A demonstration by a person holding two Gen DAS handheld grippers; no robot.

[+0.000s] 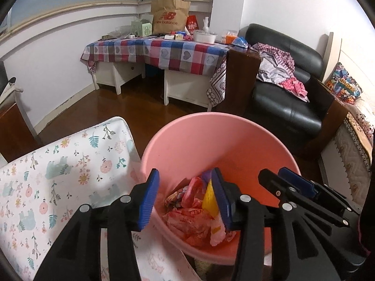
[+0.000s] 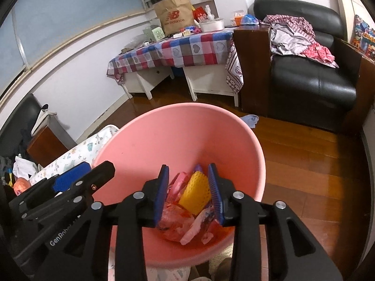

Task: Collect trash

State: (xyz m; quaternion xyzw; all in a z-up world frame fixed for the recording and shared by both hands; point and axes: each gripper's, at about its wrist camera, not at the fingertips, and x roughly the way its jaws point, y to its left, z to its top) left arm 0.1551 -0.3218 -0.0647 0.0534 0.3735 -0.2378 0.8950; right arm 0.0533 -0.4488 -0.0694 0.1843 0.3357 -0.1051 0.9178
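Left wrist view showed a flowered cloth (image 1: 58,175) on the left. Next to it stood the pink bin (image 1: 187,140), with red wrappers (image 1: 187,222) and a yellow net (image 1: 208,199) lying at its bottom. The left tongs (image 1: 185,199) stood wide above the bin and held nothing. The right tongs (image 2: 188,194) stood narrower over the same bin. The yellow net showed between their blue pads, but I could not tell if they touched it. A black sofa (image 1: 286,93) sat far right.

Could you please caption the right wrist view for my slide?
Both claws hover over a pink bin holding wrappers.
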